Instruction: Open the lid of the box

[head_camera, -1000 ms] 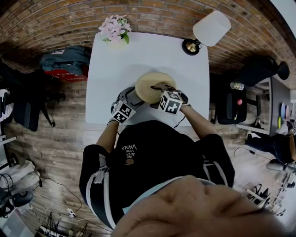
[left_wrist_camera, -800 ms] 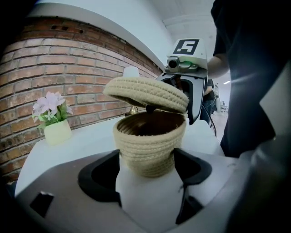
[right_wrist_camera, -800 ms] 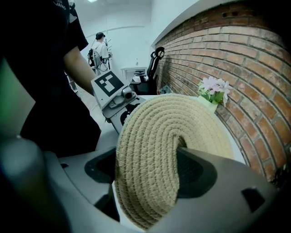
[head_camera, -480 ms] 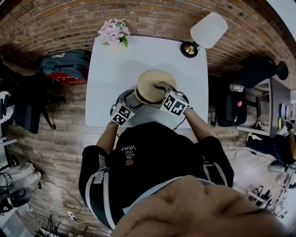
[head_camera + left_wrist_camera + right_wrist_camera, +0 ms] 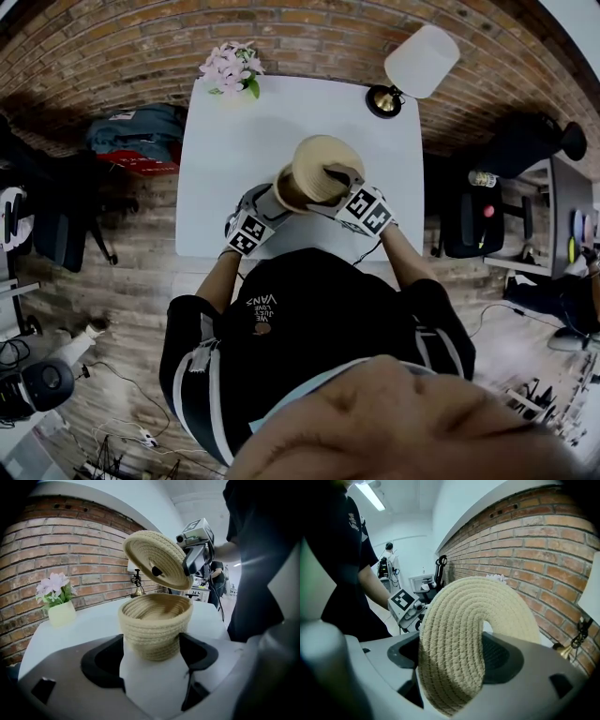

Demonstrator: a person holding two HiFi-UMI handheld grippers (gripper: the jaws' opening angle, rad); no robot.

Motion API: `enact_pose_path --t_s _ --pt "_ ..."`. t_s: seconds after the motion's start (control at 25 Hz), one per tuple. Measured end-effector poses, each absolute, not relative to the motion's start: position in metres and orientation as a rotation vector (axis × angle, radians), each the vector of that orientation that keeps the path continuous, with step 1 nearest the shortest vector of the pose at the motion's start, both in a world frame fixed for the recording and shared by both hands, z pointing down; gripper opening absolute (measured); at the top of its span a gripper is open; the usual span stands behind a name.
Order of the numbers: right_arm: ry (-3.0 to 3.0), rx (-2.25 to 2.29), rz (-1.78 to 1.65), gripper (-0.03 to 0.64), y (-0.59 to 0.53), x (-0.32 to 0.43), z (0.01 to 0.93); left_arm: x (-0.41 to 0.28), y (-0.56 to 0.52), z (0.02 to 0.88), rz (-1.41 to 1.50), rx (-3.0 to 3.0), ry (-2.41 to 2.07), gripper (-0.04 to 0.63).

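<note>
While your left tongs (image 5: 152, 645) are closed against the two sides of the woven box (image 5: 154, 625), the box stands upright on the white table (image 5: 234, 141), mouth open. In the left gripper view its wall sits between the jaws and touches both.

Right tongs (image 5: 454, 656): clamped on the lid (image 5: 157, 559), with the woven disc pinched edge-on between the jaws.

Lid position: off the box and clear of the rim. In the left gripper view it hangs above the box towards the upper right of the frame, tilted, its hollow underside turned down towards the mouth. In the head view the lid overlaps the box just right of frame centre, so it is raised but not carried aside.

Judgement: the opening is essentially done, and what remains is setting the lid down.

Governing relation: the lid is directly over the open box, so your right hand would need to travel sideways before lowering. Bare table shows at the upper centre and left of the head view. The flower pot (image 5: 230, 66) and the lamp (image 5: 412, 61) occupy the far corners.

Risk: lowering the lid straight down would simply close the box again.
</note>
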State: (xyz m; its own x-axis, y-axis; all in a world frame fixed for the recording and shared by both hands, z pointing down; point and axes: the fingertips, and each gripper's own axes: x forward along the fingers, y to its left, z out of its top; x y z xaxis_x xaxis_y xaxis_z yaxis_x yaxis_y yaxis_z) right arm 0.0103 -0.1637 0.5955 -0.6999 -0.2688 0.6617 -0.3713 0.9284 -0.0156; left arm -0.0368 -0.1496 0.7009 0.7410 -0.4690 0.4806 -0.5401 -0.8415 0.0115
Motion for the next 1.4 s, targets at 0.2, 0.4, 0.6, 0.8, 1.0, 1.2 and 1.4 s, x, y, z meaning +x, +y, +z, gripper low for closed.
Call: enact_pose_path --t_s 0.2,0.4,0.6,0.8,1.0,1.2,1.4 --pt "-2.446 0.522 0.286 0.354 -0.17 0.017 0.586 -0.042 -0.15 0.698 0.713 2.777 -0.833 0.365" --pt "-2.505 0.594 0.354 0.354 -0.175 0.025 0.578 -0.044 -0.146 0.677 0.722 2.786 -0.844 0.365" --pt "-2.567 0.673 0.422 0.354 -0.18 0.035 0.567 -0.049 -0.145 0.661 0.699 2.793 -0.89 0.365" --pt "-2.624 0.755 0.489 0.354 -0.184 0.044 0.554 -0.052 -0.145 0.633 0.649 2.825 -0.947 0.365" --pt "-2.667 0.808 0.538 0.354 -0.185 0.053 0.545 -0.052 -0.151 0.6 0.529 2.839 -1.036 0.365" --pt "-2.698 0.868 0.572 0.354 -0.184 0.067 0.539 -0.054 -0.159 0.578 0.407 2.811 -1.117 0.364" --pt "-2.722 0.909 0.596 0.354 -0.184 0.075 0.533 -0.055 -0.16 0.56 0.328 2.811 -1.174 0.35"
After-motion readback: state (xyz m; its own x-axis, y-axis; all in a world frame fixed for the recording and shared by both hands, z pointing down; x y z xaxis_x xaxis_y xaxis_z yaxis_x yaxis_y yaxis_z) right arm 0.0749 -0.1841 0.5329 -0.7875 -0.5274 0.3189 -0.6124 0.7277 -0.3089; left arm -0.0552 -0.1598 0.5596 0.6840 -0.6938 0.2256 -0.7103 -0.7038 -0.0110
